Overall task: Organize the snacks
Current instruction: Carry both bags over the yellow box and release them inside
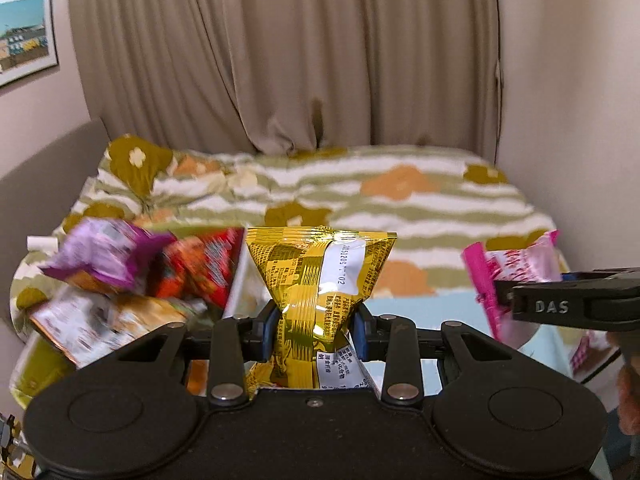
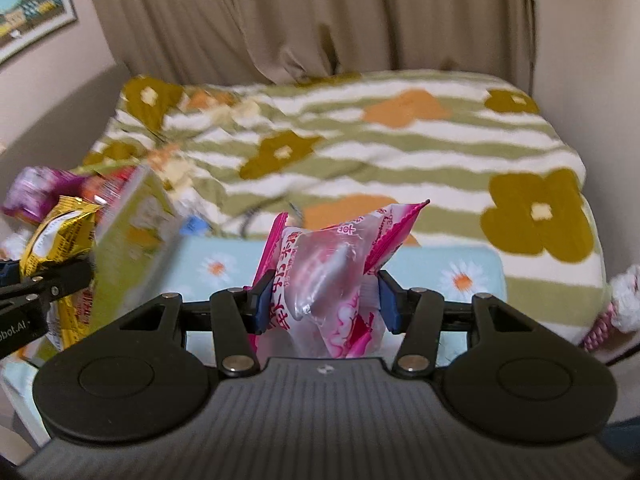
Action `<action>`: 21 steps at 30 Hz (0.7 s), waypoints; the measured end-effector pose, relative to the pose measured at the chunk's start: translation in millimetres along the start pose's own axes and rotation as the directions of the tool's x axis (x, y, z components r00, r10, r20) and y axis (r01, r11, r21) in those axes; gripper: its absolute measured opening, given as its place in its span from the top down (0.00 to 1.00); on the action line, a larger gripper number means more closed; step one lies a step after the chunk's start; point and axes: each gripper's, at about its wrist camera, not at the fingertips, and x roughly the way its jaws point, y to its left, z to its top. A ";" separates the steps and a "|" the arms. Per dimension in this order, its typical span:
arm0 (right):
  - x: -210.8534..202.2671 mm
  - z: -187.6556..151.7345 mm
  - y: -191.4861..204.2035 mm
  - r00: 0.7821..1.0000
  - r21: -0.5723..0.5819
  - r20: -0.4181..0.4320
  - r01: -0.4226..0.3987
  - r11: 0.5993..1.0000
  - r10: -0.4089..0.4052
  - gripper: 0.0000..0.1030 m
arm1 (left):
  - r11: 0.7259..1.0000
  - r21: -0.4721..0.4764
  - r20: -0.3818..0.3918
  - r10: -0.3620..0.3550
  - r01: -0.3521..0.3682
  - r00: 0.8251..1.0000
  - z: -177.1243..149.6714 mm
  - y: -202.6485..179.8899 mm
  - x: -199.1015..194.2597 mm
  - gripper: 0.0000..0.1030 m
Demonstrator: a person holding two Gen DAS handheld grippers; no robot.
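Bedding with green stripes and big flowers, the blanket [image 2: 360,148], fills most of both views, with tan curtains [image 1: 280,48] hanging behind it. Near the front lies a light blue cloth with daisies [image 2: 460,276], and both grippers are held over it. On the left side sits a pile of snacks [image 1: 132,280], with a purple bag, a red bag and some others all jumbled together; the pile looks blurry, so I cannot tell if those bags are in a box or just heaped up. Next comes the yellow snack bag [image 1: 320,276], squeezed tight in the middle by the left gripper [image 1: 316,328], so the bag puffs out above and below the fingers. Smallest is the pink candy pack [image 2: 332,276], pinched firmly by the right gripper [image 2: 324,304] and held up off the cloth. So the job looks partly done: two snacks are picked up but neither one is put down in its place yet. I think both bags need a spot, and the messy pile on the left may need sorting too.
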 end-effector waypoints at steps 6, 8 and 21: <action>-35.7 19.8 54.4 0.994 -0.024 0.078 -0.075 0.997 0.076 0.36 | 1.000 -0.021 0.090 0.014 -0.012 0.996 11.7 47.5 -41.0 0.62; -44.7 22.6 77.8 0.990 -0.034 0.098 -0.094 0.995 0.097 0.36 | 0.999 -0.033 0.108 0.024 -0.021 0.994 13.2 69.4 -49.2 0.62; -41.3 21.8 239.6 0.983 -0.031 0.104 -0.151 0.988 0.154 0.35 | 0.998 -0.053 0.038 0.048 -0.046 0.998 -7.4 220.0 -38.7 0.61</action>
